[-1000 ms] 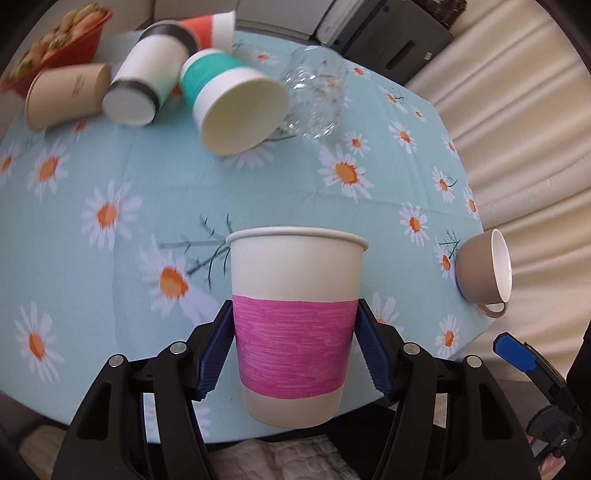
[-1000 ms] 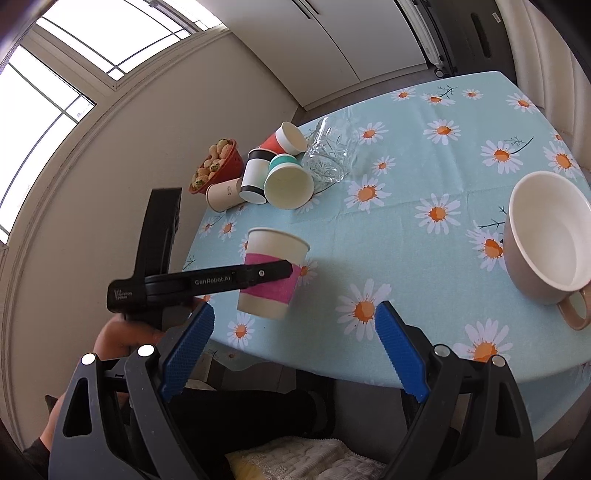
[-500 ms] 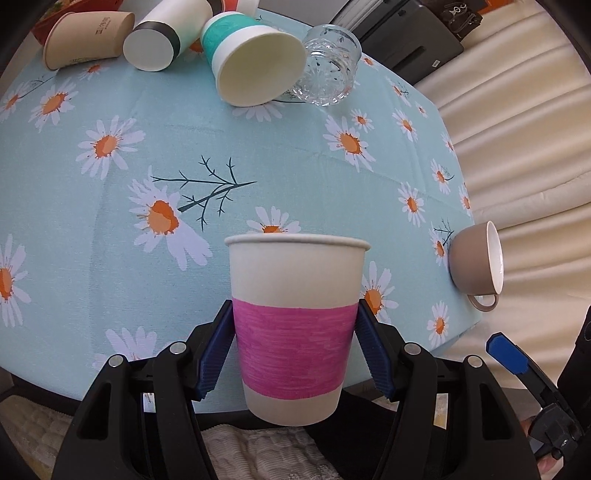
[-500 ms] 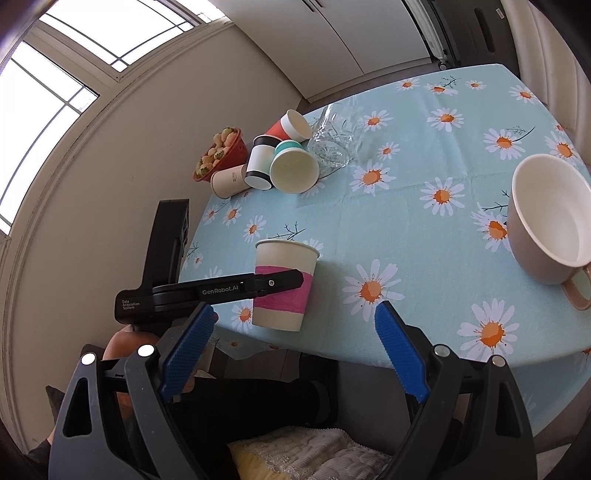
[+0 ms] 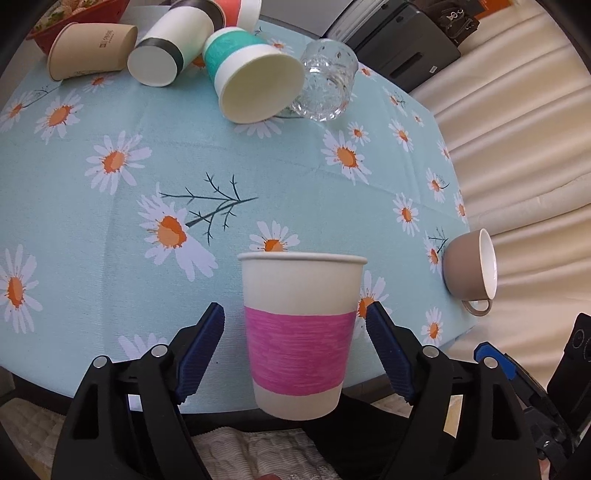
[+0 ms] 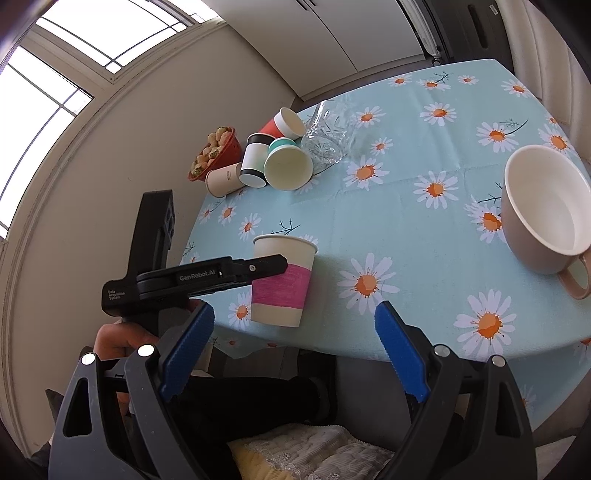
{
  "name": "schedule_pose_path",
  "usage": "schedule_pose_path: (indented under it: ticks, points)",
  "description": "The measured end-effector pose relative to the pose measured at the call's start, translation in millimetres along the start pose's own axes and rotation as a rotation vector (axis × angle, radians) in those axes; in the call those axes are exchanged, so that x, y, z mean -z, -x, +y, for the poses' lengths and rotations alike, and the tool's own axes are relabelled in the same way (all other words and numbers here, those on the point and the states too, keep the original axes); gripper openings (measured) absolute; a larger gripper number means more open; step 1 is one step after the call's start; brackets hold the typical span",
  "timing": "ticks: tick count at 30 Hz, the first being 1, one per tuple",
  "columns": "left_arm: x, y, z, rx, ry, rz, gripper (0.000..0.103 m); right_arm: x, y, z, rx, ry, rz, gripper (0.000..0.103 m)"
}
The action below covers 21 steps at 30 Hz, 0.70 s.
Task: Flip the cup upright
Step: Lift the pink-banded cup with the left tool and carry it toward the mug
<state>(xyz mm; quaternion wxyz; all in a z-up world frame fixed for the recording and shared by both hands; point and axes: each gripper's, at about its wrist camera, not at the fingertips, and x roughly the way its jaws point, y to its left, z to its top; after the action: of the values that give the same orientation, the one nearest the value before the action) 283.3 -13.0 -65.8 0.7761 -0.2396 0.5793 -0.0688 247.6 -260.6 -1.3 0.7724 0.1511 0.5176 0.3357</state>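
Observation:
A white paper cup with a pink band (image 5: 299, 332) stands upright on the daisy tablecloth (image 5: 110, 229) near its front edge. My left gripper (image 5: 295, 325) is open, its blue pads apart from the cup on both sides. The cup also shows in the right wrist view (image 6: 282, 284) with the left gripper (image 6: 255, 271) around it. My right gripper (image 6: 295, 332) is open and empty, below the table edge. A brown mug (image 6: 543, 221) lies on its side at the right.
Several paper cups lie on their sides at the far left: teal (image 5: 247, 74), black-banded (image 5: 170, 48), beige (image 5: 88, 48), red (image 5: 240, 11). A clear glass (image 5: 325, 85) lies beside them. A red bowl of snacks (image 6: 214, 151) stands behind. The mug (image 5: 471, 266) lies near the right edge.
My left gripper has opened and let go of the pink-banded cup, which now stands on the table. The right gripper has stayed open and nearly still.

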Motion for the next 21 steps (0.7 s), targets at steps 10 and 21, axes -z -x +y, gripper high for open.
schedule_pose_path:
  ticks: [10, 21]
  points:
    - [11, 50, 22, 0.043, -0.003, -0.090, 0.077, -9, -18, 13, 0.012, -0.001, 0.060, 0.088]
    - [59, 74, 61, 0.104, 0.008, -0.131, 0.077, -34, -75, 15, 0.065, -0.054, 0.183, 0.088]
